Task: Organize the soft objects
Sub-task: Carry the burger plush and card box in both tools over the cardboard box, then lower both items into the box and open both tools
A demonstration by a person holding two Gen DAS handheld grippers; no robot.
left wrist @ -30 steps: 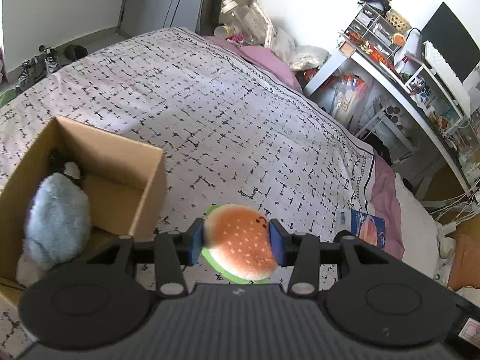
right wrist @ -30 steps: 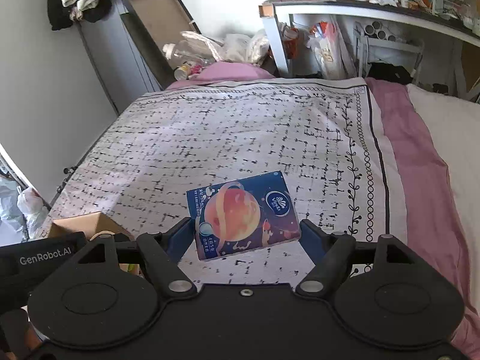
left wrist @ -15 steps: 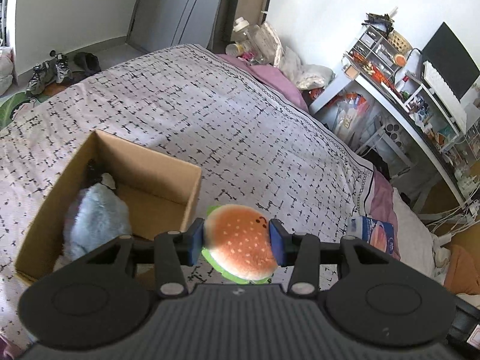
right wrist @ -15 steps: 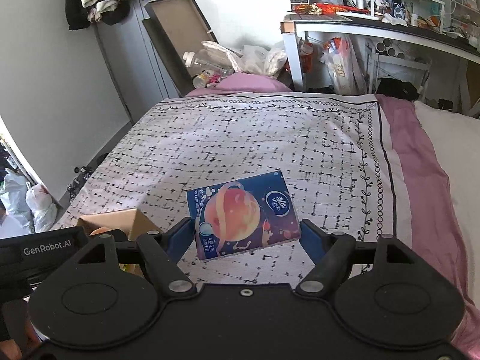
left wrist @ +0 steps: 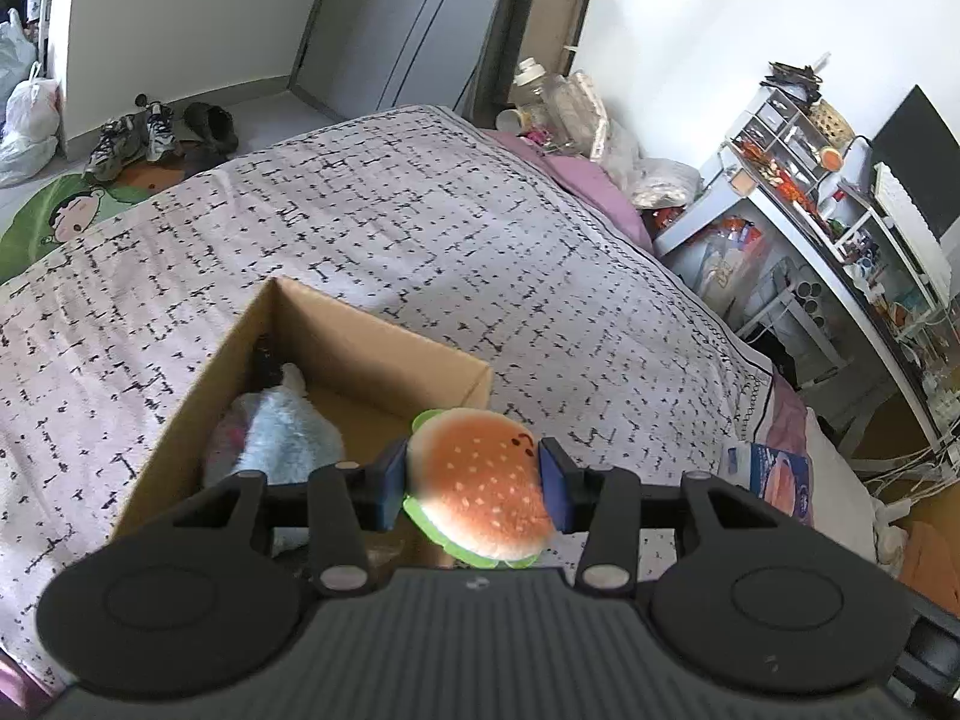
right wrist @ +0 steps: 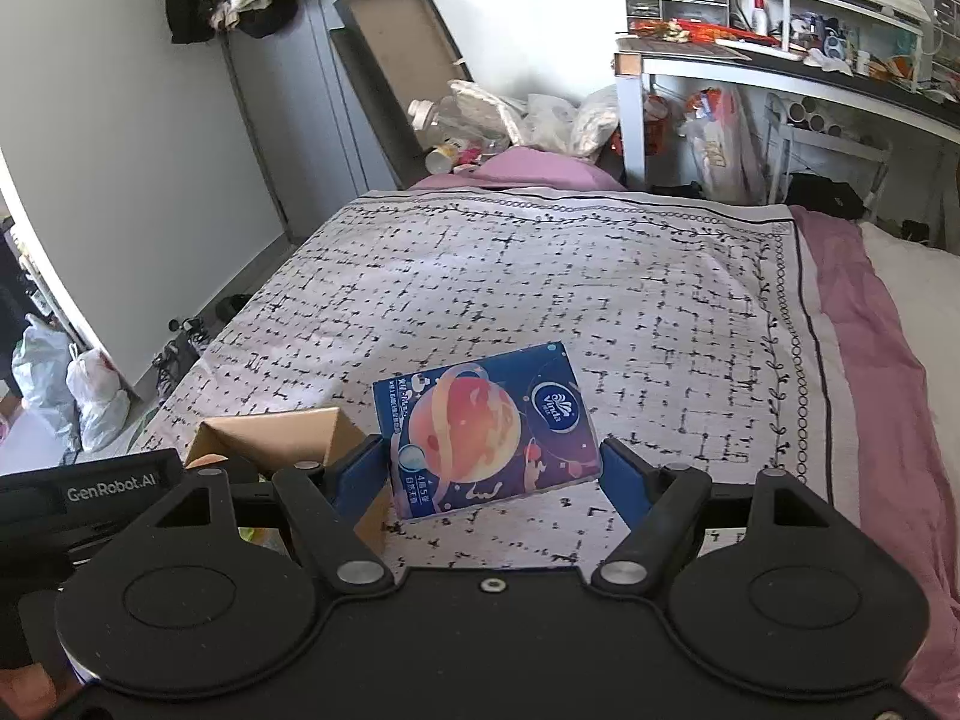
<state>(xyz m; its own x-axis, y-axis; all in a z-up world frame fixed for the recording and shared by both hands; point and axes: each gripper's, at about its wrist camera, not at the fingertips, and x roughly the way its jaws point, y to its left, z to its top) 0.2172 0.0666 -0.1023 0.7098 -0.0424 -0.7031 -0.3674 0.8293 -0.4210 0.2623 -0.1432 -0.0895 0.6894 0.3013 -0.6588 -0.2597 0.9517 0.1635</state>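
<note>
Your left hand-held gripper (left wrist: 474,483) is clamped on the burger plush (left wrist: 480,483) — blue pads (left wrist: 390,483) pressed in on both sides, bun squeezed between them, green lettuce rim poking out top-left & bottom. You're holding it in the air right at the near-right corner of the cardboard box (left wrist: 384,348), which sits open-topped on the bed (left wrist: 420,228). Inside the box, left half: a fluffy light-blue plush (left wrist: 282,438), w/ something dark tucked in the far-left corner behind it — can't tell what. Right half of the box floor shows bare cardboard.

Your right hand-held gripper (right wrist: 492,471) has the tissue pack (right wrist: 486,429) between its fingers: dark blue wrapper, big orange planet print, Vinda logo top-right. Left pad (right wrist: 360,474) is against the pack's left edge; on the right side the pad (right wrist: 624,480) looks a touch off the edge, so can't tell if that grip is tight. Pack is tilted, left side lower. In the right wrist view the box (right wrist: 270,438) sits just left of the pack, w/ your left tool's body at the left edge. In the left wrist view, the same pack (left wrist: 774,477) shows at the right, near the bed's pink edge.

Shoes (left wrist: 129,138) on the floor beyond the bed, cluttered desk (right wrist: 780,69) far right.
</note>
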